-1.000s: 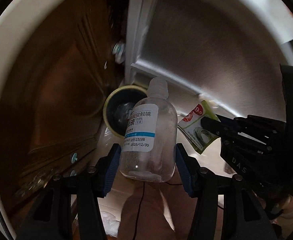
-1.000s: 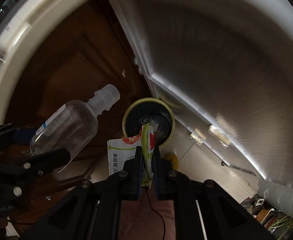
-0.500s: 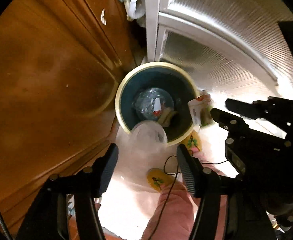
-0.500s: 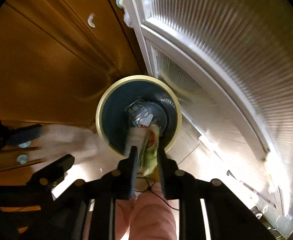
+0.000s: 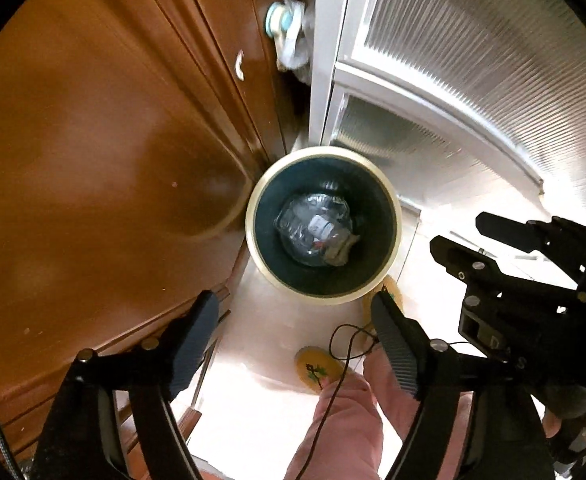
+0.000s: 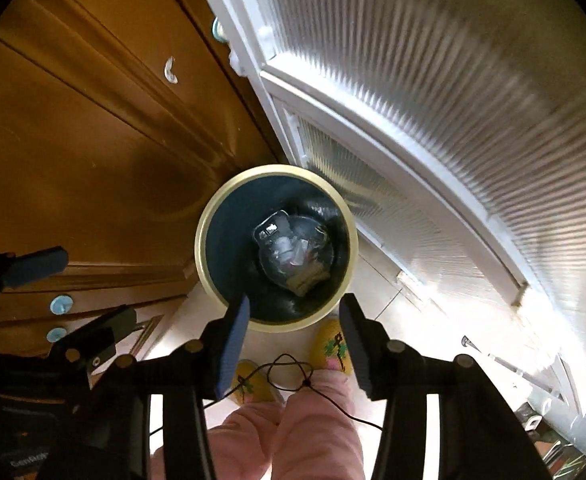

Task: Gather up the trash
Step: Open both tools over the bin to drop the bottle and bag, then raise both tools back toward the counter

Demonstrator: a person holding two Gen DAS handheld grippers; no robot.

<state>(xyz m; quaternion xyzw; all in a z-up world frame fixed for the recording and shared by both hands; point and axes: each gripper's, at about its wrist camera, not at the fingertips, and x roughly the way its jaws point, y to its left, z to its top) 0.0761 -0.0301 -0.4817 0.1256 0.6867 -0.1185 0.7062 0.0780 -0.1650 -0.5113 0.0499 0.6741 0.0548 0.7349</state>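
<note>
Left wrist view: the left gripper points straight down over the bin, its jaws wide apart after just opening, nothing between them. The bottle lies among clear trash at the bin's bottom. The right gripper hangs beside it.

Right wrist view: the right gripper, jaws just opened and empty, hovers over the bin, where the wrapper lies. Yellow slippers stand on the floor.
</note>
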